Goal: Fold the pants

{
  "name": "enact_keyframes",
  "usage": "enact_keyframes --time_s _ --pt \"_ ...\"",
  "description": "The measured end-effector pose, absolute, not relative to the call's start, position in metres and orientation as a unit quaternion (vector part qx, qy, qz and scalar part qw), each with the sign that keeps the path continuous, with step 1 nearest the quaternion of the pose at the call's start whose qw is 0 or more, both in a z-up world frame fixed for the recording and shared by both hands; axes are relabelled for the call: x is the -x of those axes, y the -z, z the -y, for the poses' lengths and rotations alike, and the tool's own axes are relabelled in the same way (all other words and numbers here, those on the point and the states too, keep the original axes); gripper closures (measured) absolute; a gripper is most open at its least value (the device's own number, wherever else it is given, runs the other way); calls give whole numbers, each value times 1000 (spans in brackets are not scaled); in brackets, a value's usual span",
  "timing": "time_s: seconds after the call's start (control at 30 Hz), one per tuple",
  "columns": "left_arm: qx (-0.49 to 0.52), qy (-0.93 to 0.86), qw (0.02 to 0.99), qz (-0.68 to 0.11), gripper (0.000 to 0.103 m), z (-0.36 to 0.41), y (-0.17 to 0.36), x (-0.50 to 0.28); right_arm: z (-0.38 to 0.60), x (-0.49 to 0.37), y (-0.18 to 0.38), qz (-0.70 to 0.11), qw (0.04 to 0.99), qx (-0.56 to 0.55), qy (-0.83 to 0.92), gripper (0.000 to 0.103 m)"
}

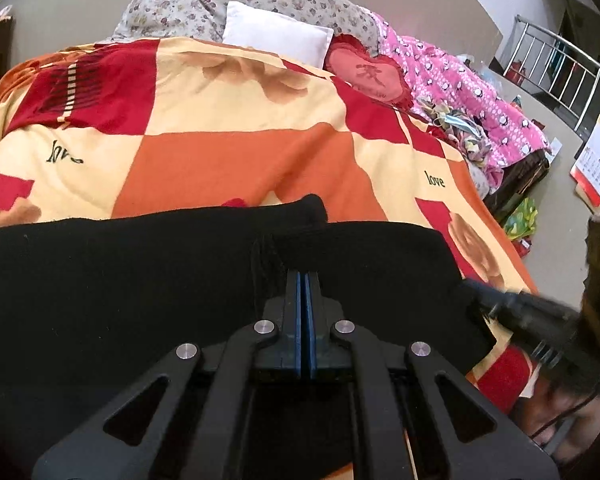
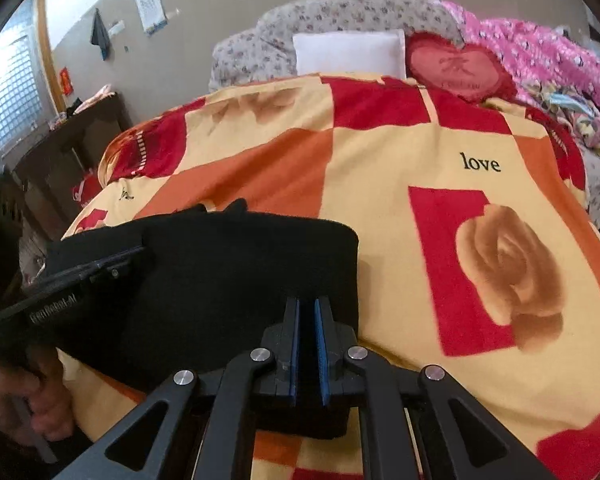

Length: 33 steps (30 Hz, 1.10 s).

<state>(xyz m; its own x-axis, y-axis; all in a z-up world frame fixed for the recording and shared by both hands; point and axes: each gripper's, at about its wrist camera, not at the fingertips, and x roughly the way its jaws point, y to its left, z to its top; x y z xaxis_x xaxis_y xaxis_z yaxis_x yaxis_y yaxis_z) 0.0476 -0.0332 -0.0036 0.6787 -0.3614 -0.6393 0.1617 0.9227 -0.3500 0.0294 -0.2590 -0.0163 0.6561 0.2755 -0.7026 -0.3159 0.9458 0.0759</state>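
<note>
On blanket (image 2: 380,168), "love" (image 2: 481,163) lettering

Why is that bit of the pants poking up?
A small flap sticks out past the far edge of the black pants on the blanket, so that edge isn't straight. Nothing looks spilled or torn.
</note>
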Motion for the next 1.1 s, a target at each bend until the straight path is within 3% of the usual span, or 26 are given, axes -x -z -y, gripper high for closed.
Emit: enact_keyframes --time_s 0.17,0.27,0.53,0.7,0.87,1.1 --pt "142 148 905 -372 99 31 4 -47 253 -53 -10 -352 923 14 -156 96" --pt "144 149 905 -372 99 31 5 -47 240 -86 21 -420 895 34 -148 96" --pt "152 152 904 -370 100 30 5 -46 209 -64 -2 -371 908 50 -185 96" --pt "152 152 904 -369 100 30 5 -46 188 -59 27 -378 901 110 -184 96" --pt "156 154 903 -370 100 29 5 -46 199 -34 12 -360 907 72 -205 95" --pt "152 154 902 -374 100 31 4 -48 212 -22 38 -317 918 80 -226 90"
